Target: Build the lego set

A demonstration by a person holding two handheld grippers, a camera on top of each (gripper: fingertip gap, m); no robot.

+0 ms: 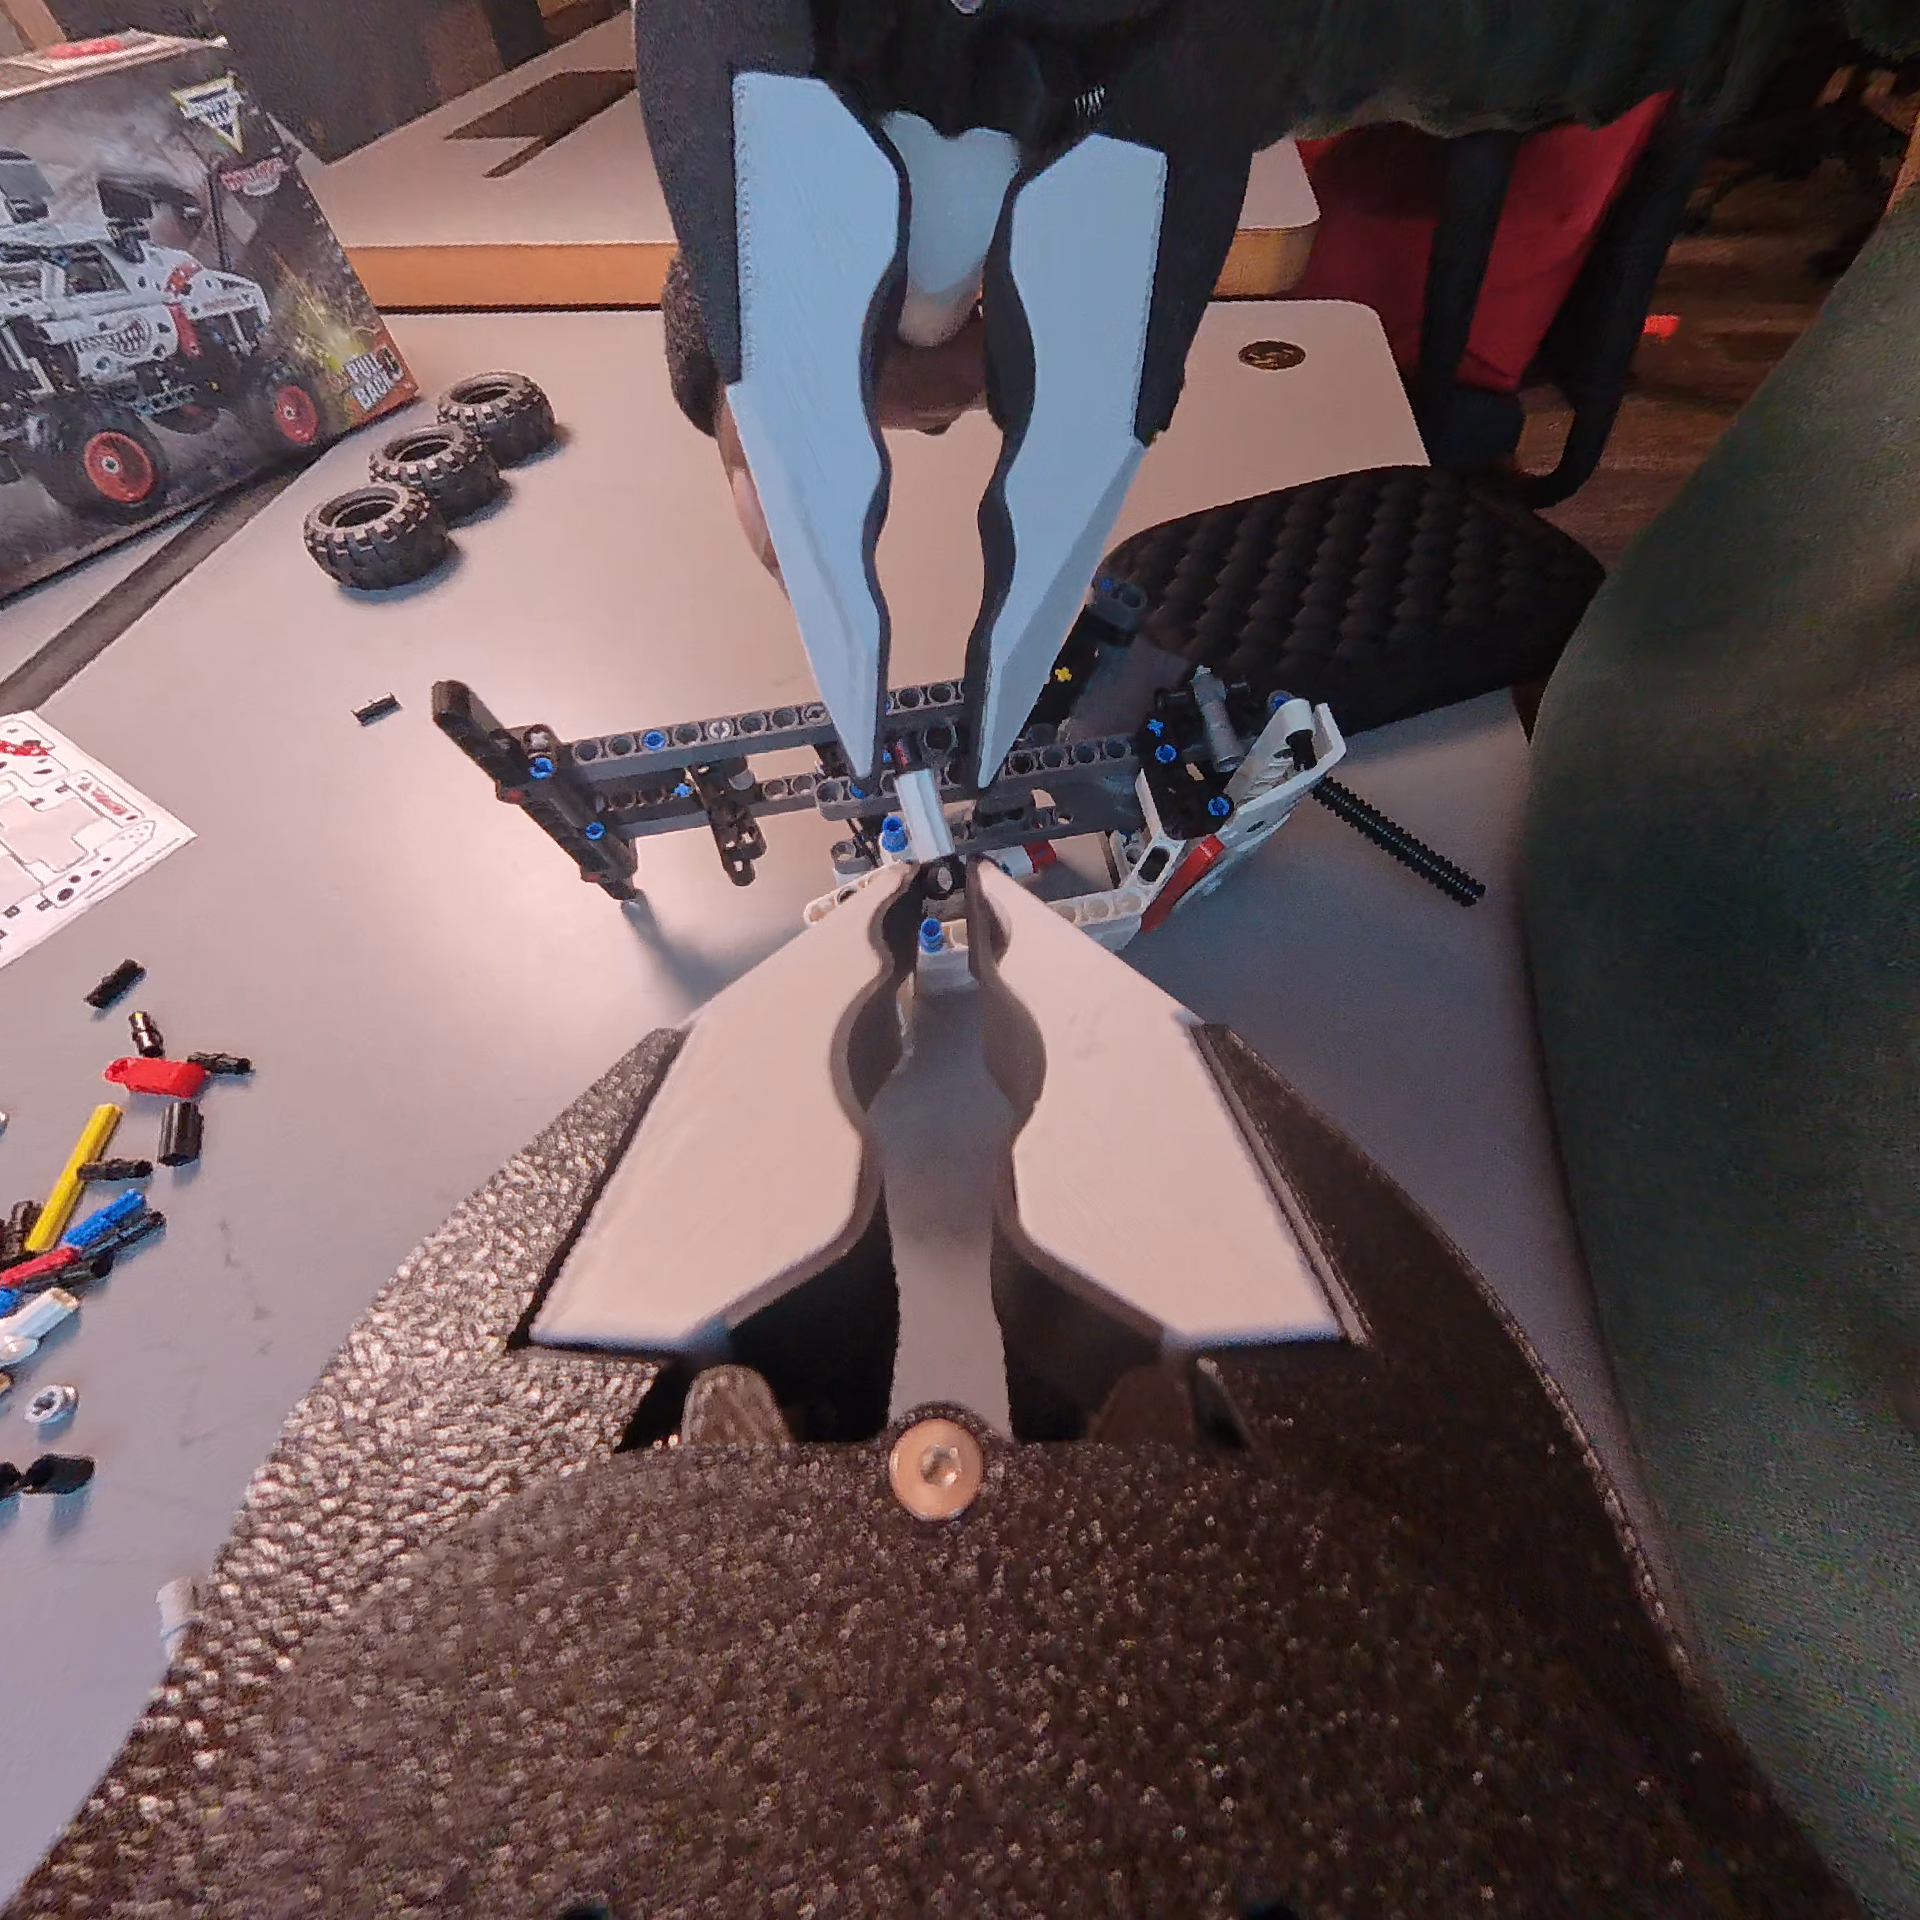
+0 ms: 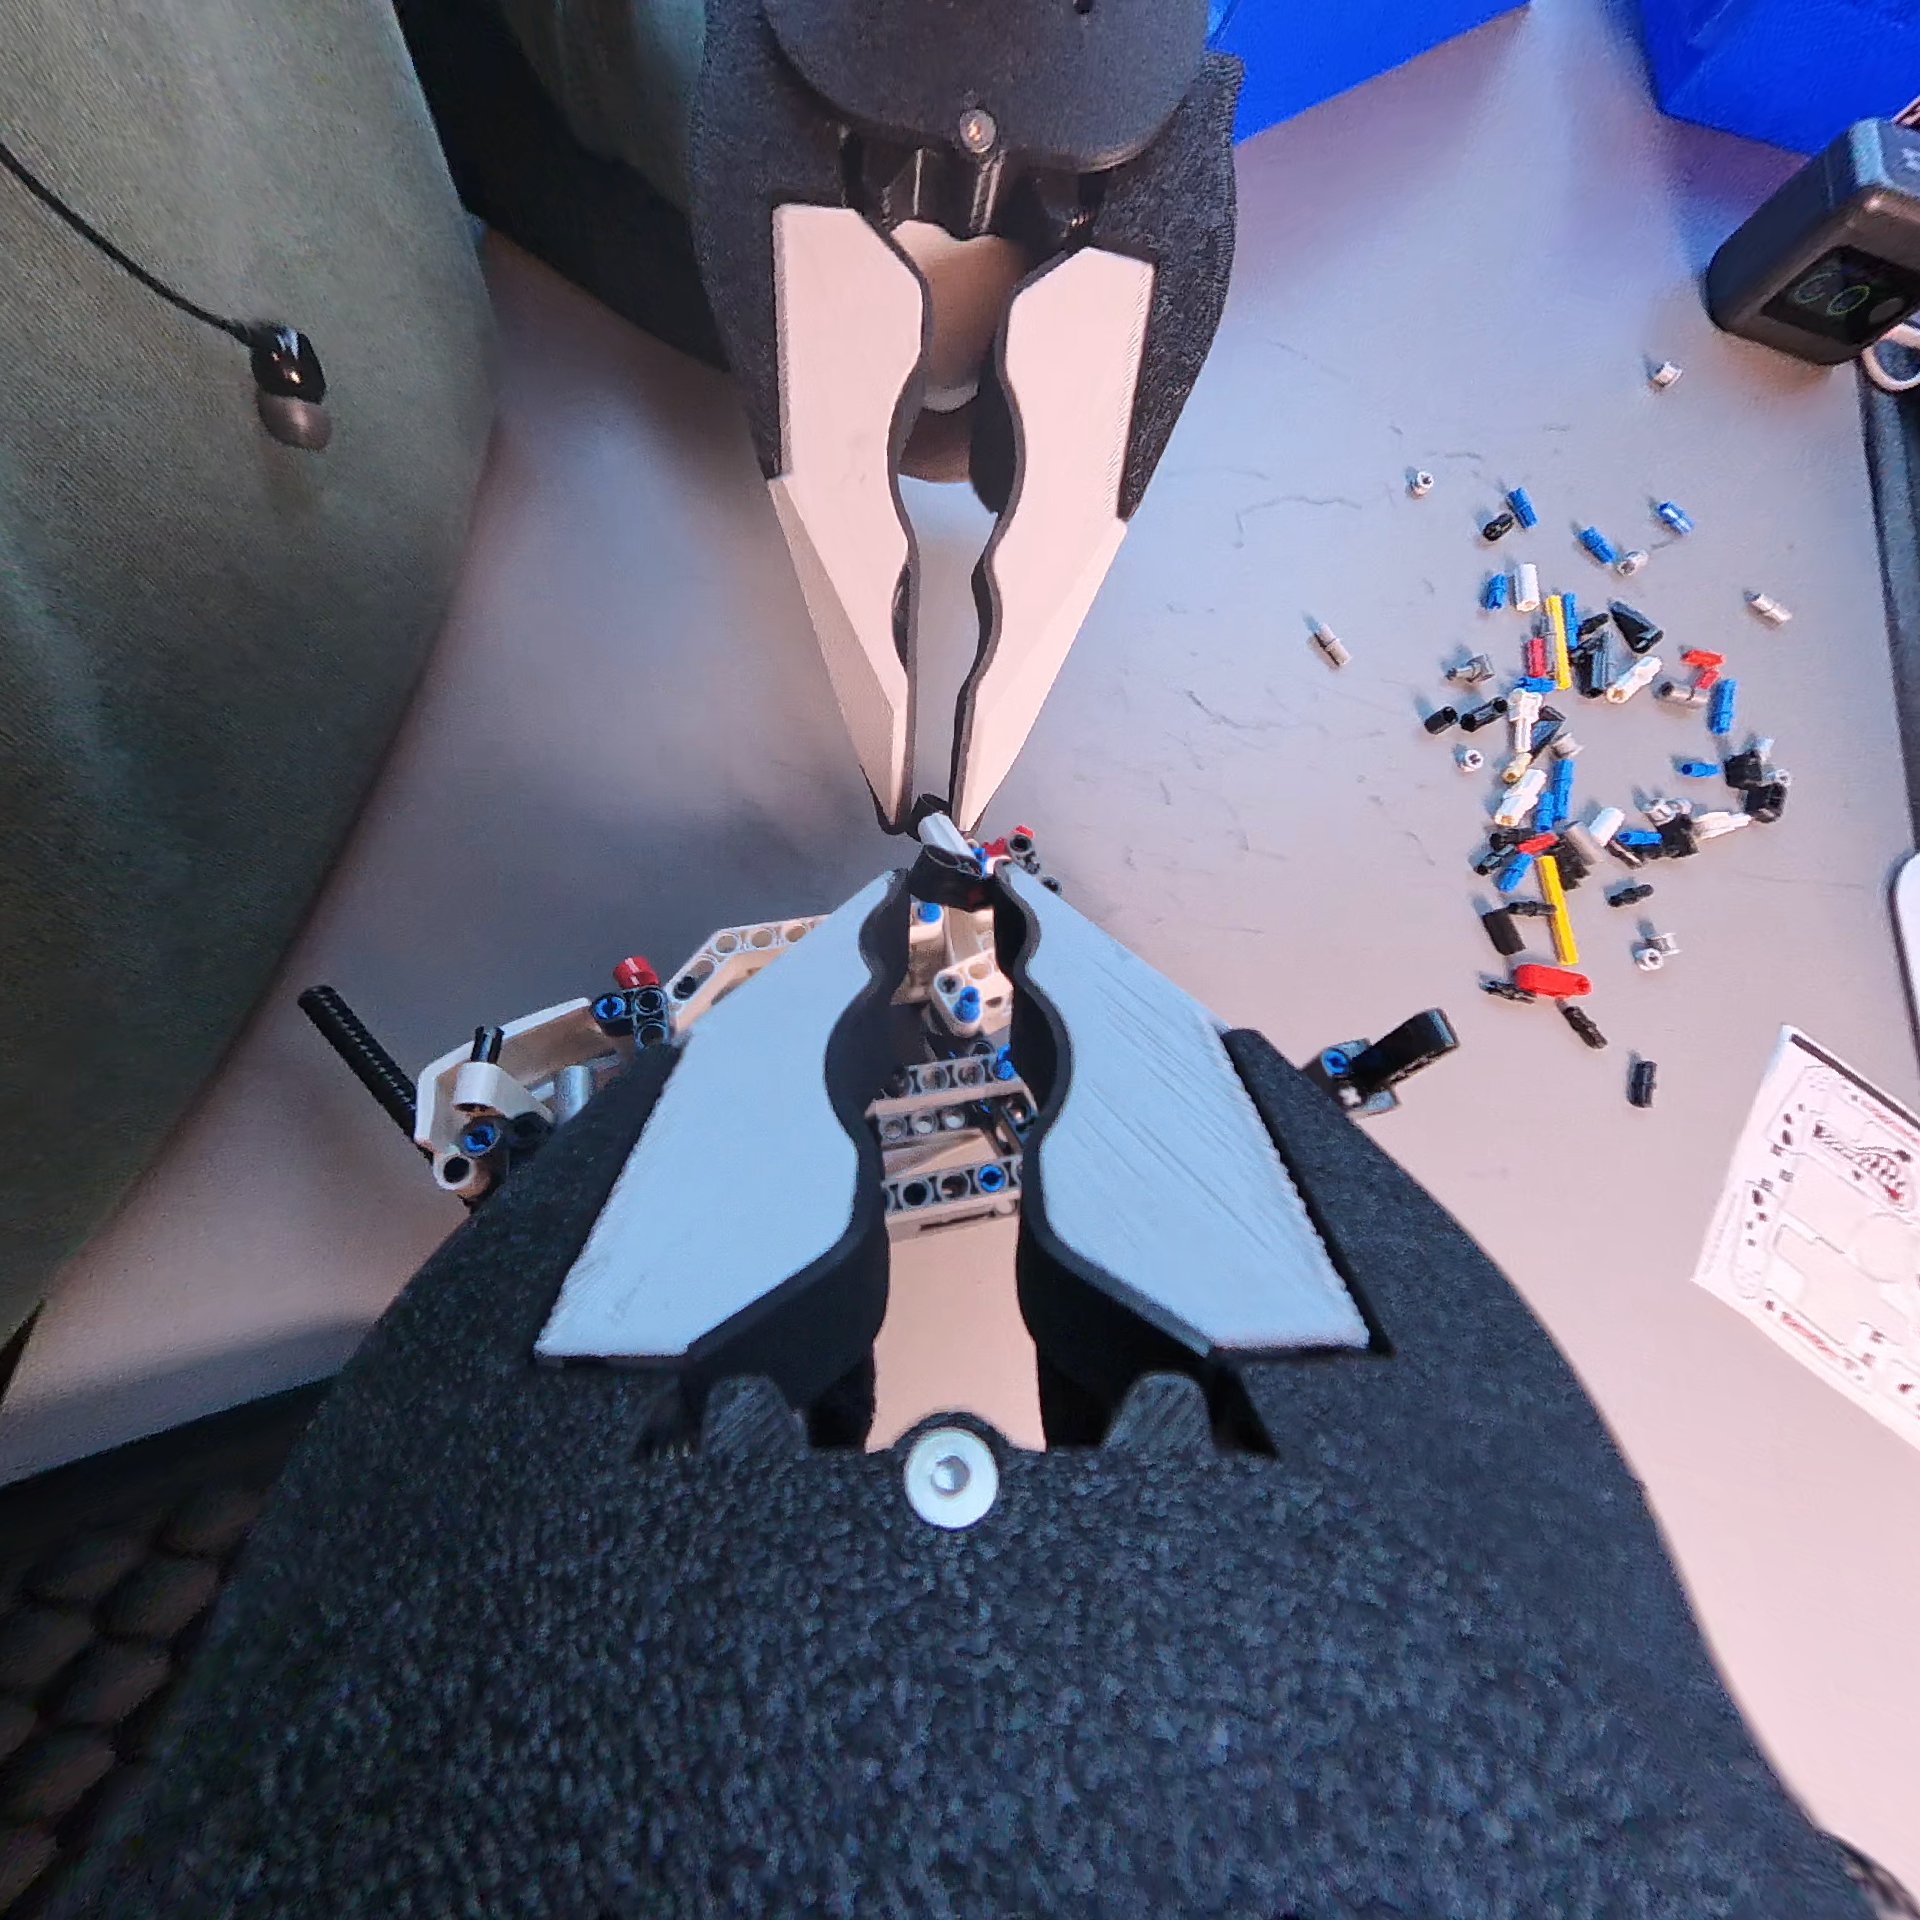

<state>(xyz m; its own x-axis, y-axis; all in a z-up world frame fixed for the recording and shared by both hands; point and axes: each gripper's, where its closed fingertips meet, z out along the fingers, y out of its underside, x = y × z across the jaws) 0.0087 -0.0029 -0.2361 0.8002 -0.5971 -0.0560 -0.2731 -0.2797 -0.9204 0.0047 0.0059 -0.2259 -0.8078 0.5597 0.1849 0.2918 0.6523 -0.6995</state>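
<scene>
Where both tools meet, chassis [image 1: 831, 769] beneath

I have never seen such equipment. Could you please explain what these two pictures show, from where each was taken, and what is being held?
A person holds one two-finger tool in each hand, and each tool carries a camera looking along its fingers. The left wrist view shows the left tool at the bottom. The right wrist view shows the right tool at the bottom. The two tools meet tip to tip. Both seem to pinch a small white and black piece just above the half-built model. On the grey table lie three tyres, the box, a sticker sheet and loose parts.
</scene>
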